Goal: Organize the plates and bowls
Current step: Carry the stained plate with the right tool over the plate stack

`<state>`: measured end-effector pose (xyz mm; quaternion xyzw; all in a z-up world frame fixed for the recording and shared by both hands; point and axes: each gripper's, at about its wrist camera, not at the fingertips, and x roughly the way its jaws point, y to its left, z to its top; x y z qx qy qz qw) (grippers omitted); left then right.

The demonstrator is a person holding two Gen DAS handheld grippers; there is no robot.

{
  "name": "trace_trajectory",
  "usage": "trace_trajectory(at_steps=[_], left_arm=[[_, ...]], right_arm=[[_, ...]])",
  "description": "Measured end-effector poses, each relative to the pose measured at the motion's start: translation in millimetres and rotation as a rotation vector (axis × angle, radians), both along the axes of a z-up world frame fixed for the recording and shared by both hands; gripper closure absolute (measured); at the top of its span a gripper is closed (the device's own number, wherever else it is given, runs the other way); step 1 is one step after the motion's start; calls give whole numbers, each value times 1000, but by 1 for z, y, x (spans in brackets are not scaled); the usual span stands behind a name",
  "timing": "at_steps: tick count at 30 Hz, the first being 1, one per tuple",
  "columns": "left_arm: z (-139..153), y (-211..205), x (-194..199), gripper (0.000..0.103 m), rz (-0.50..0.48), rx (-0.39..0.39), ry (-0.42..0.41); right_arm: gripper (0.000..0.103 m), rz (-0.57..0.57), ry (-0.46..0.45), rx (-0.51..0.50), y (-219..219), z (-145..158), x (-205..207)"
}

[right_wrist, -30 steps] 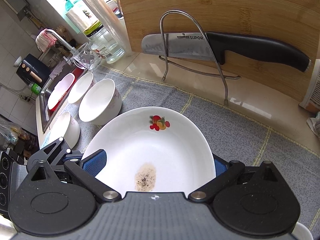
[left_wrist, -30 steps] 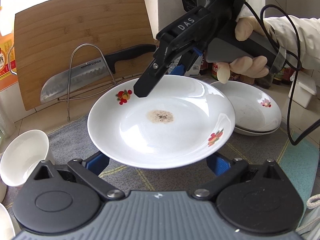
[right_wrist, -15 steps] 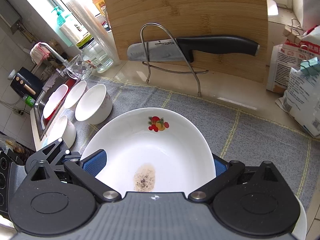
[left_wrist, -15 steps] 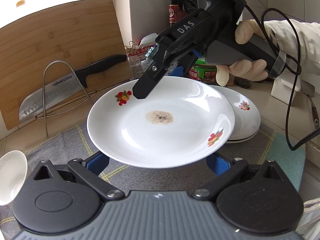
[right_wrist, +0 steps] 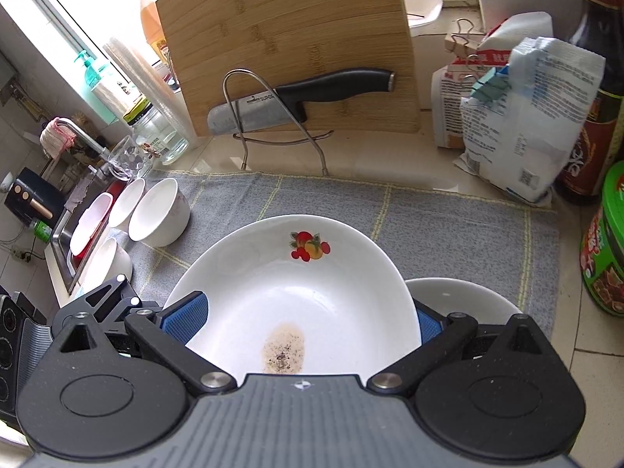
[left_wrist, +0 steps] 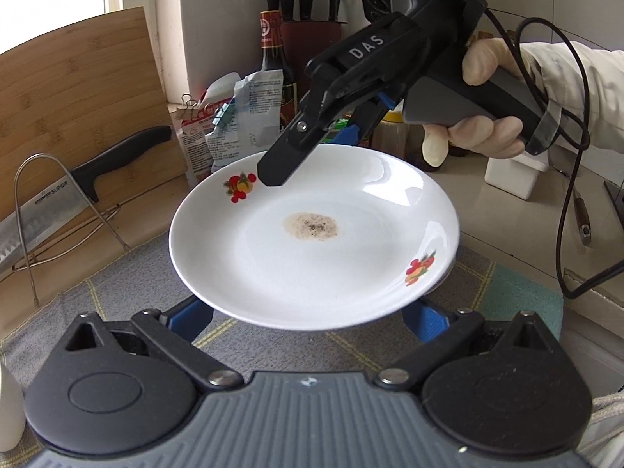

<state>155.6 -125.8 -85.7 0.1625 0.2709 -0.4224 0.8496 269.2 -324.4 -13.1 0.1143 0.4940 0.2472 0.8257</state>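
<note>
Plate carried between both grippers

We hold the soiled plate [left_wrist: 312, 241] above the grey mat [right_wrist: 448, 226]. Left hand-held gripper [left_wrist: 308, 321] and right hand-held gripper [left_wrist: 290, 156] each pinch opposite rims. Uneven pull could tip it, spilling residue.

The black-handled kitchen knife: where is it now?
The black-handled kitchen knife rests across a wire rack against the bamboo cutting board, behind the grey mat.
</note>
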Motion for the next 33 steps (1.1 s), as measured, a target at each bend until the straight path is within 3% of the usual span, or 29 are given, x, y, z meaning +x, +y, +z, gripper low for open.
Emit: trace_trajectory(at_steps=[14, 33], left_arm=[[-12, -42, 11, 1, -114, 33, 37], [-22, -61, 20, 1, -134, 94, 65]], right_arm=[[0, -122, 24, 4, -56, -12, -26], [0, -154, 67, 34, -78, -36, -26]])
